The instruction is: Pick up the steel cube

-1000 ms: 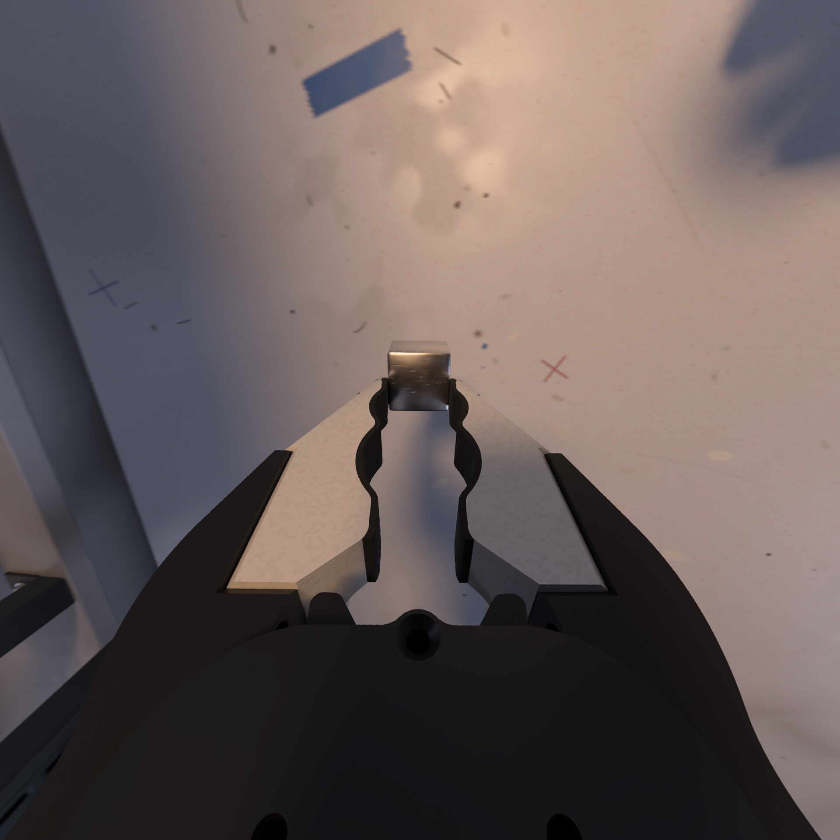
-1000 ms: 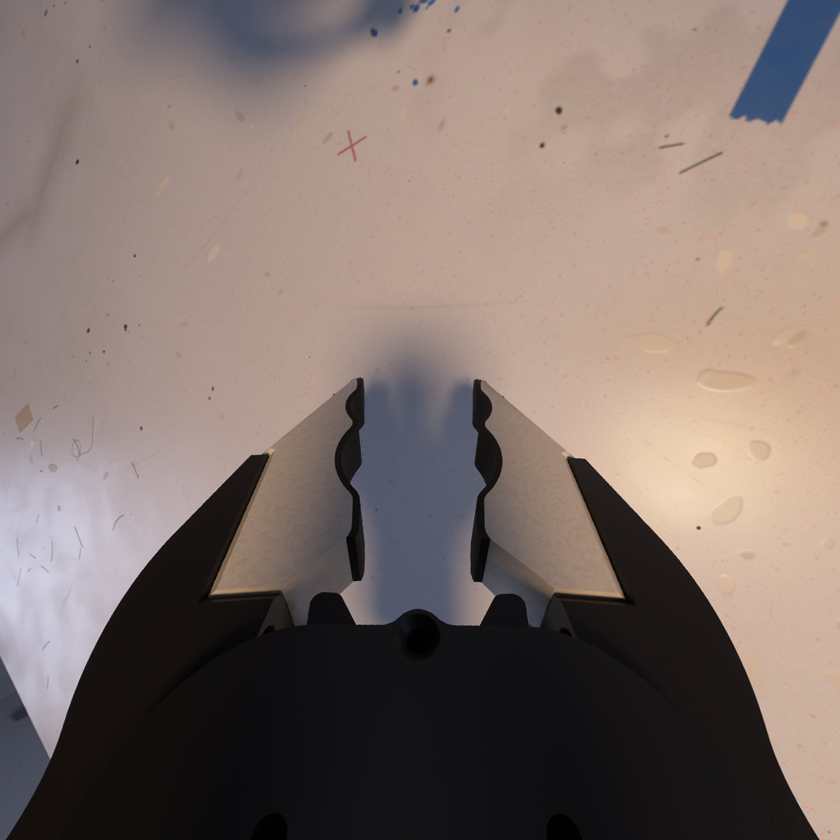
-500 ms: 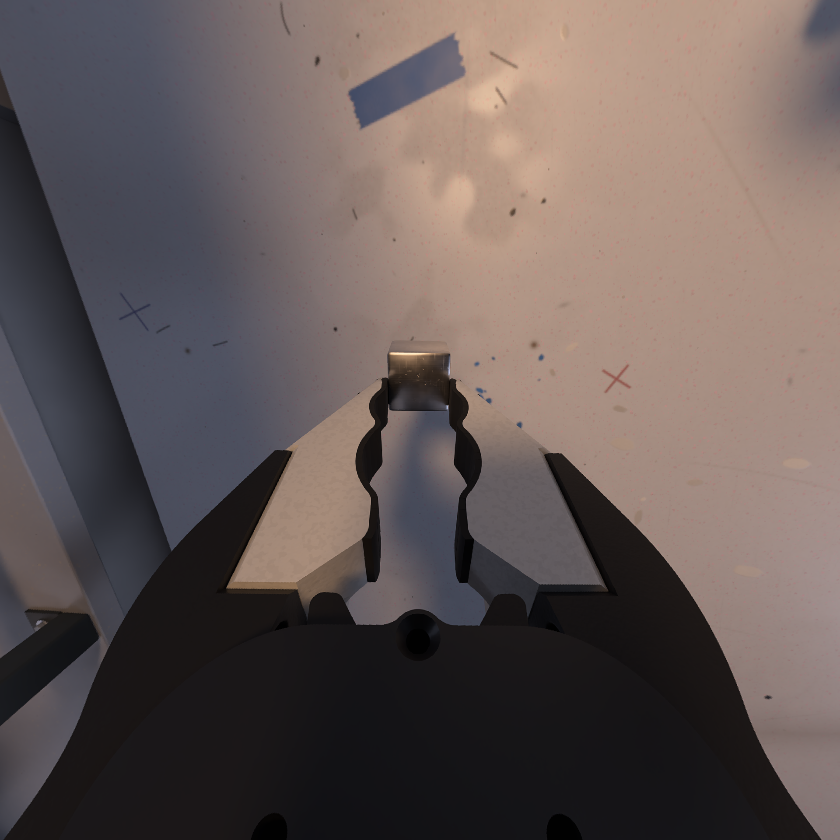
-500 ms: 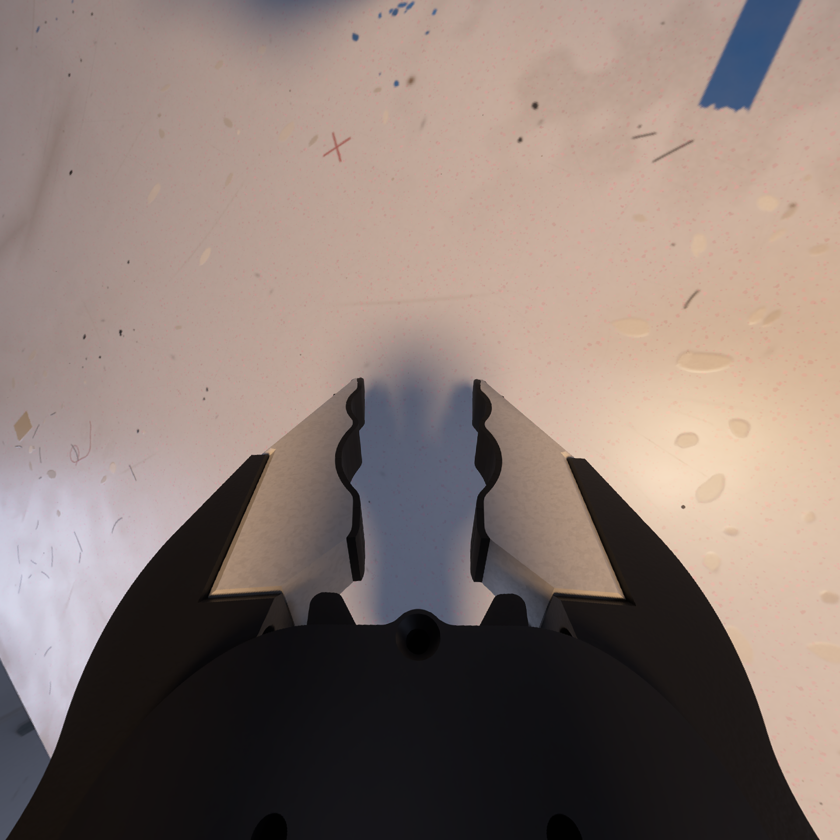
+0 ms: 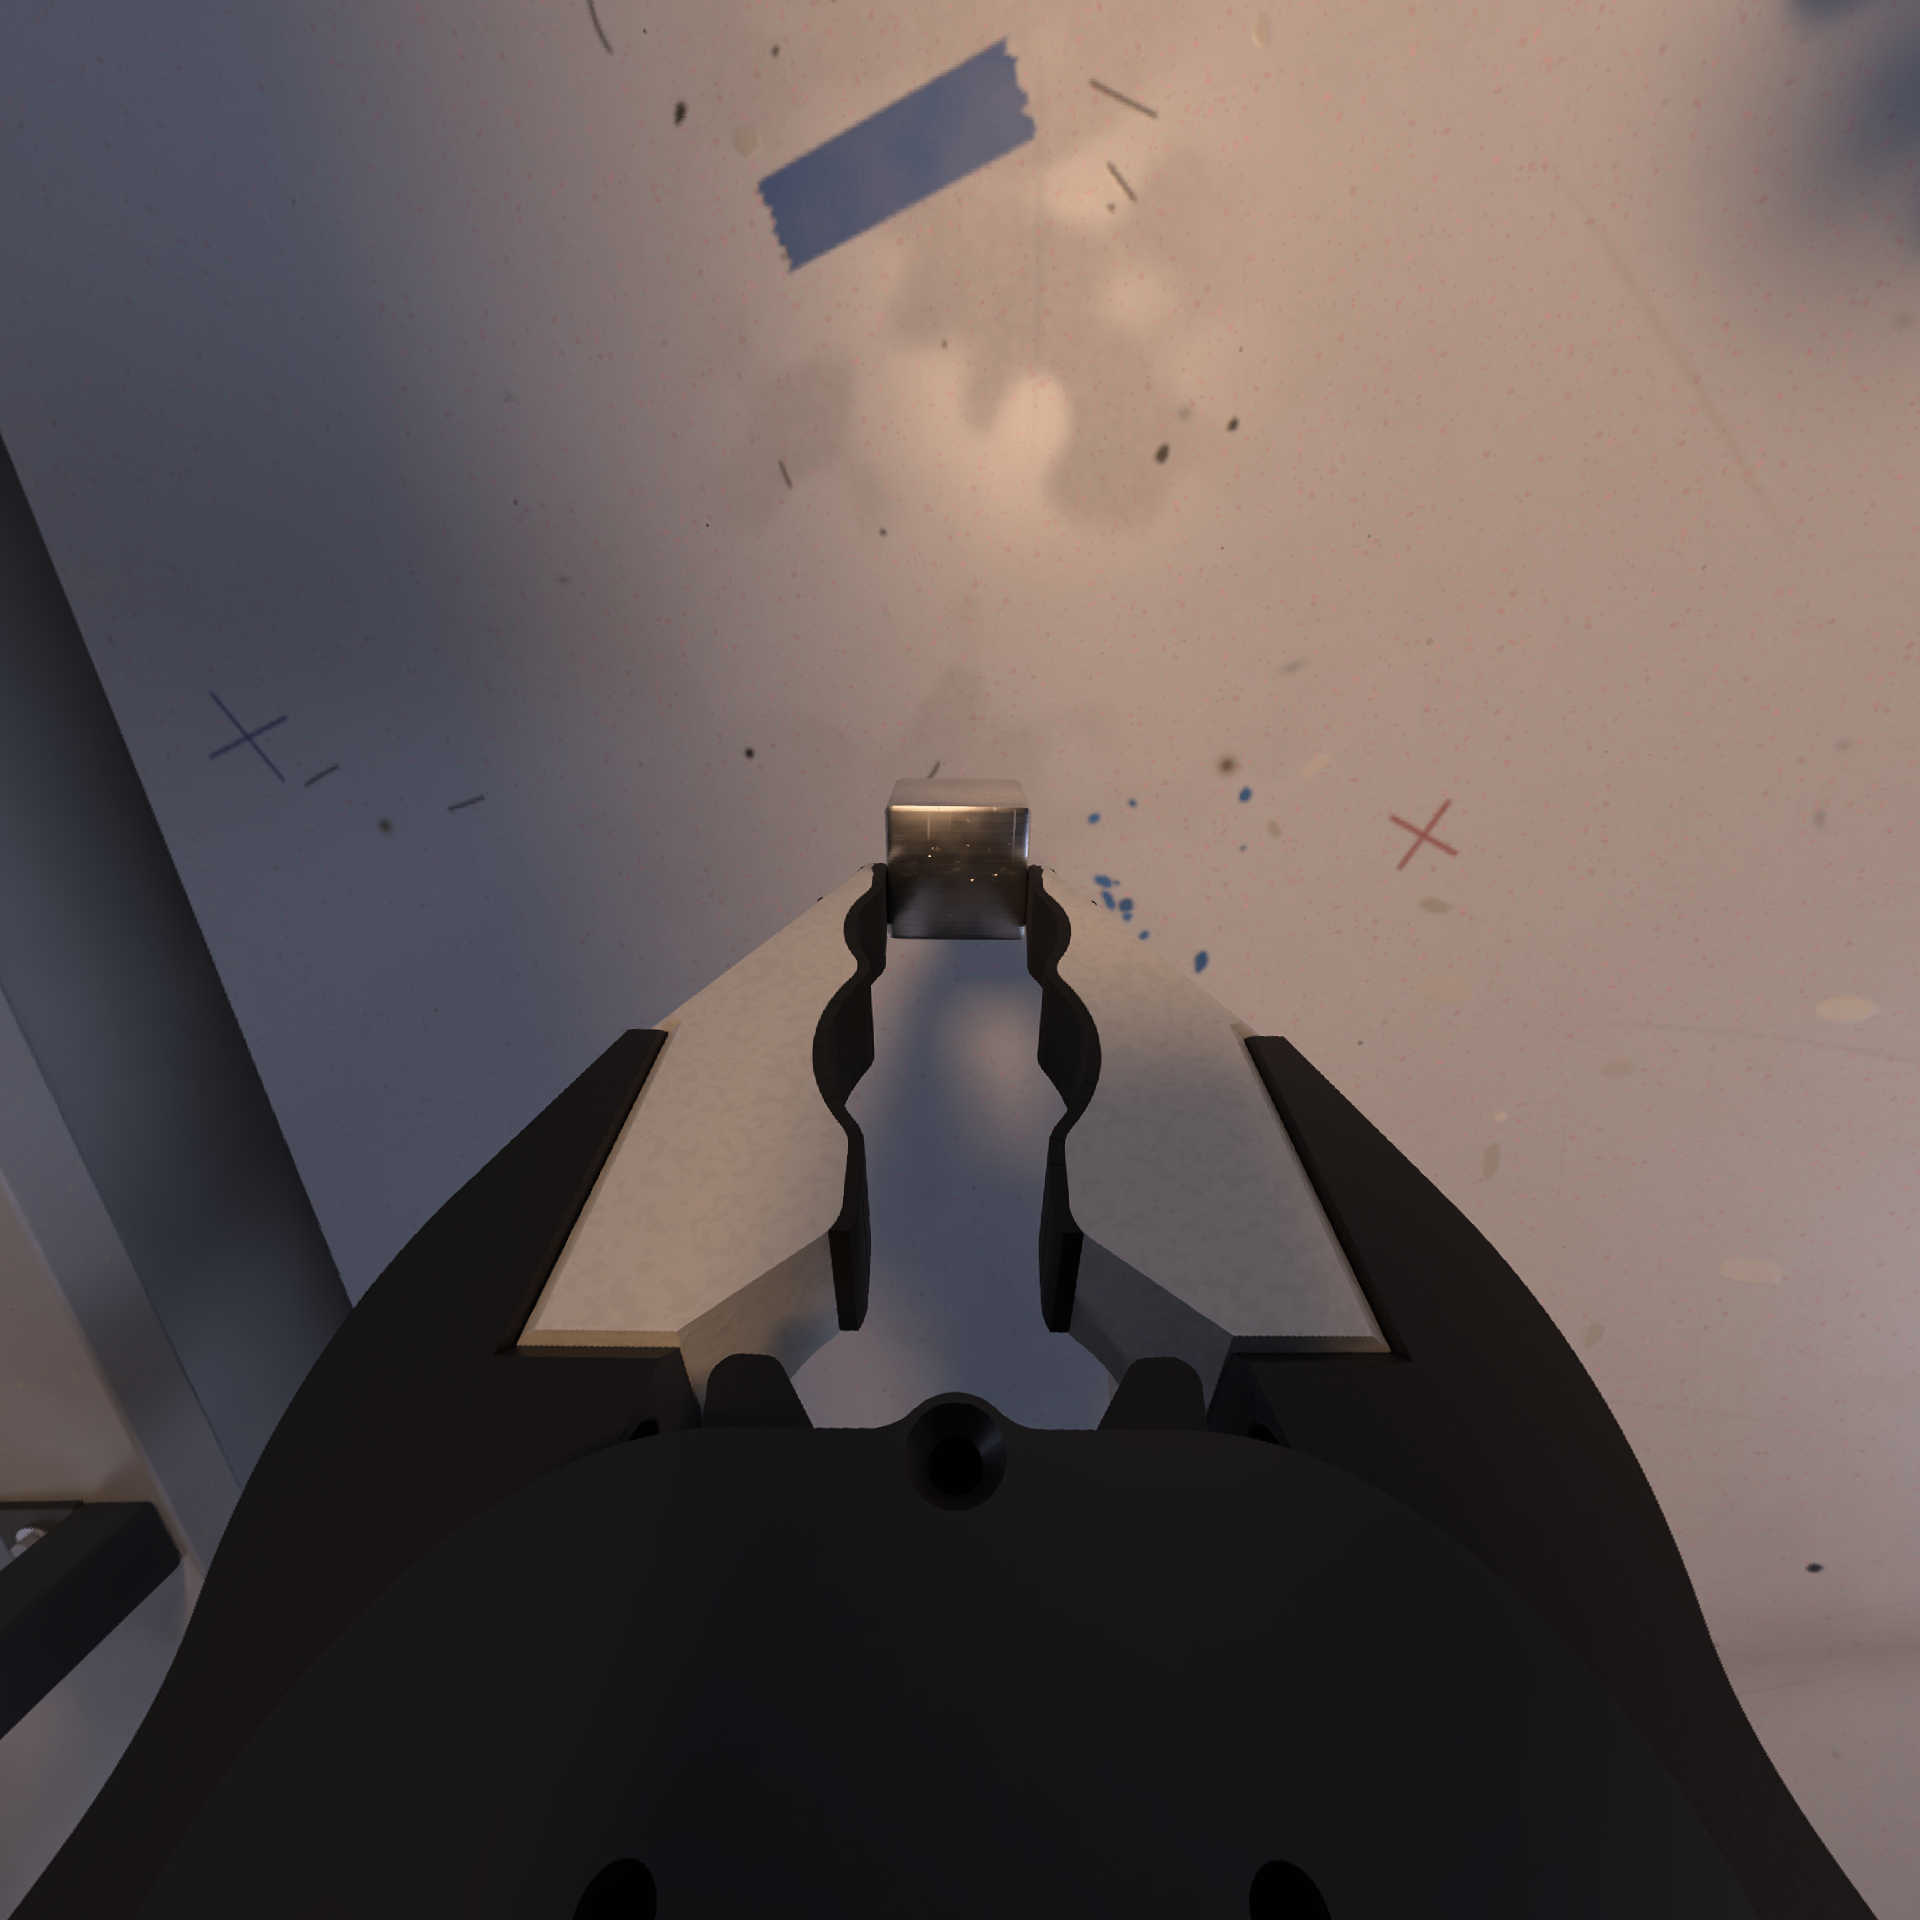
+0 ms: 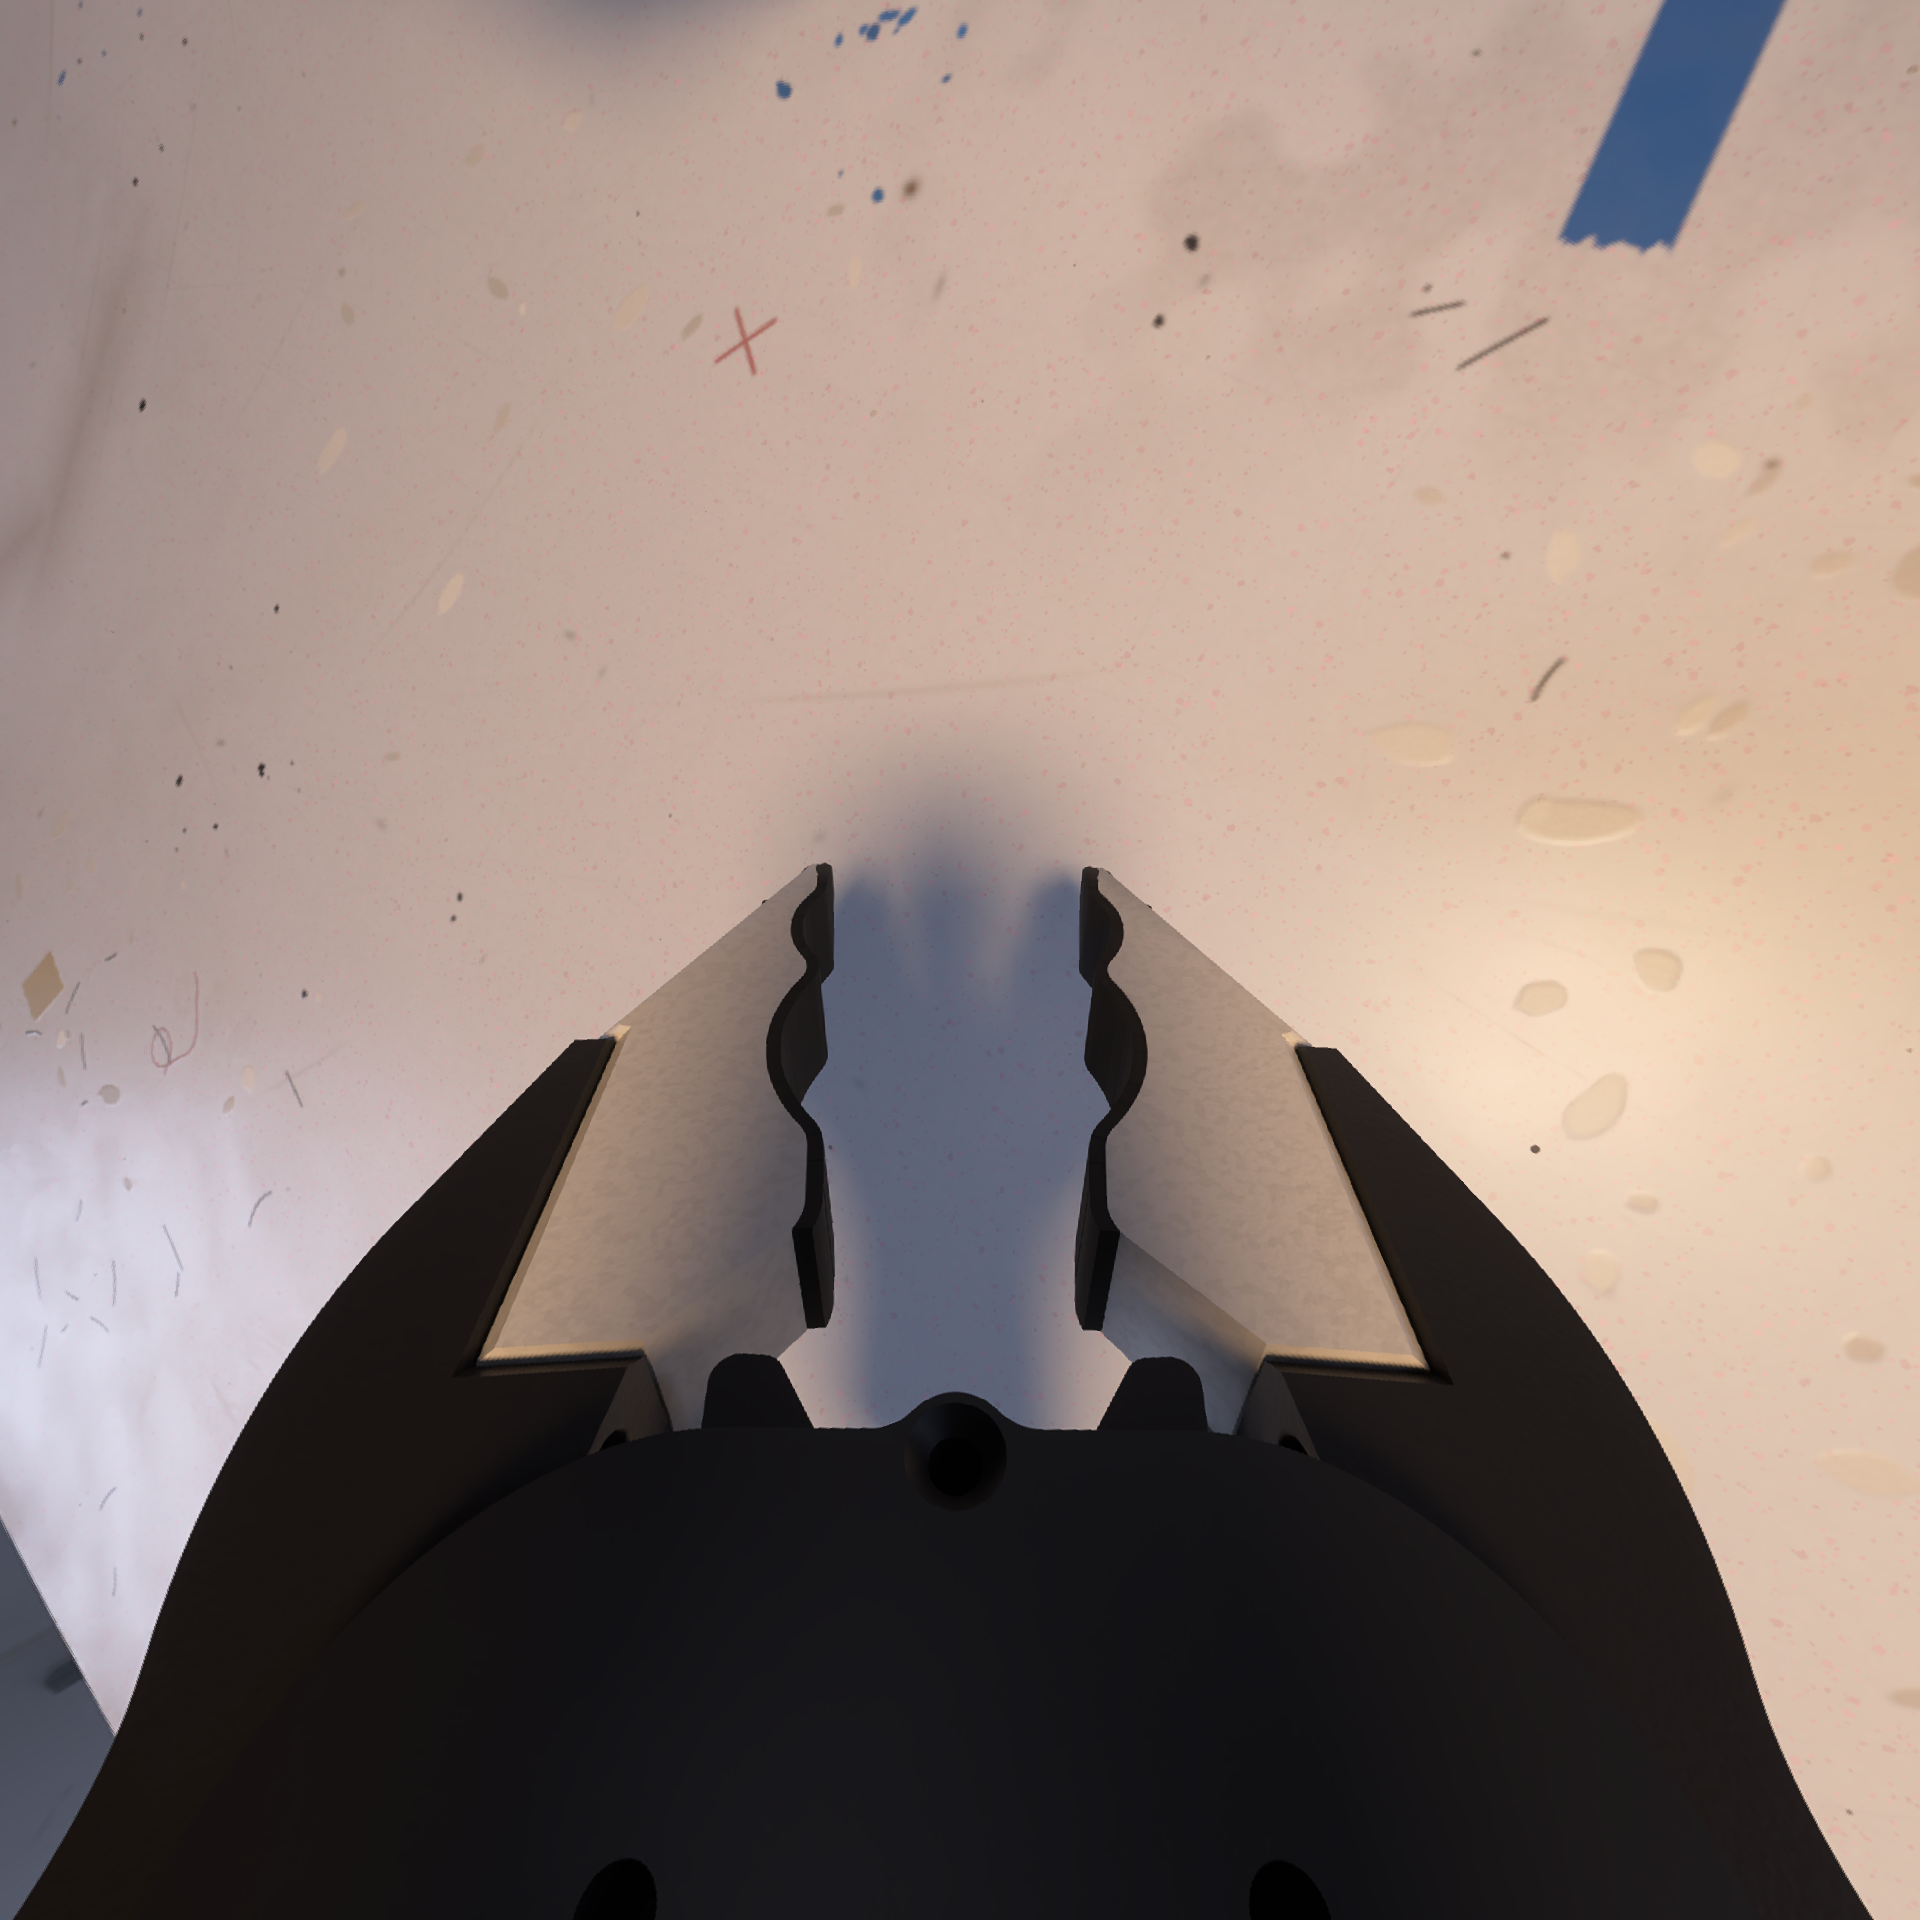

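The steel cube [image 5: 957,868] is small, shiny and grey. It sits clamped between the fingertips of my left gripper [image 5: 957,896], which is shut on it and holds it above the pale tabletop [image 5: 1455,520]. My right gripper [image 6: 956,883] is open and empty, its jaws apart over its own shadow on the tabletop [image 6: 935,571]. The cube does not show in the right wrist view.
A strip of blue tape [image 5: 899,154] lies on the table ahead of the left gripper; it also shows in the right wrist view [image 6: 1662,135]. A red cross mark [image 5: 1423,833] and blue paint specks [image 5: 1117,899] lie right of the cube. The table's left edge and grey frame [image 5: 114,935] run along the left.
The left gripper has risen with the cube in it; the table marks drift away beneath it, and the cube stays fixed between the fingertips. The right gripper stays open, shifting only slightly.
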